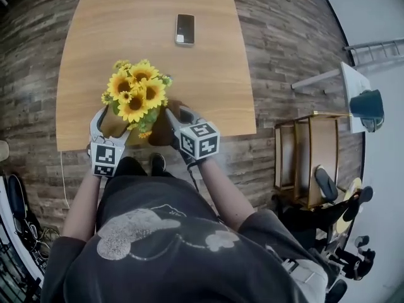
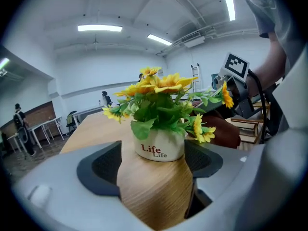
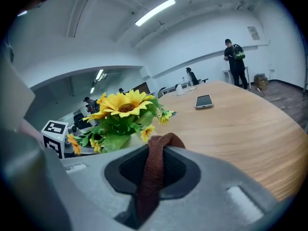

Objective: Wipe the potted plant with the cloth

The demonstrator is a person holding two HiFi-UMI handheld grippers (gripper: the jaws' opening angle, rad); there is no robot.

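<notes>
We see the potted plant standing at the near edge of the wooden table, its yellow sunflowers spreading over green leaves and a small white pot with "Life" printed on it in red. We hold the left gripper at the plant's left side, pointing forward and somewhat down. In the left gripper view its fingers stand wide apart, with bare table between them and the pot framed at their far end. As far as we can tell, neither pad presses on the pot. The right gripper sits just to the right of the plant, angled in toward it. Its fingers are closed tight on a brown cloth, which is pinched into a narrow fold that rises in a small loop above the fingertips and hangs down toward the camera. From the head view the cloth shows as a dark brown mass beside the pot, partly under the flowers, though we cannot tell whether it touches the plant. Farther along the table, well apart from the plant, a phone lies flat.
</notes>
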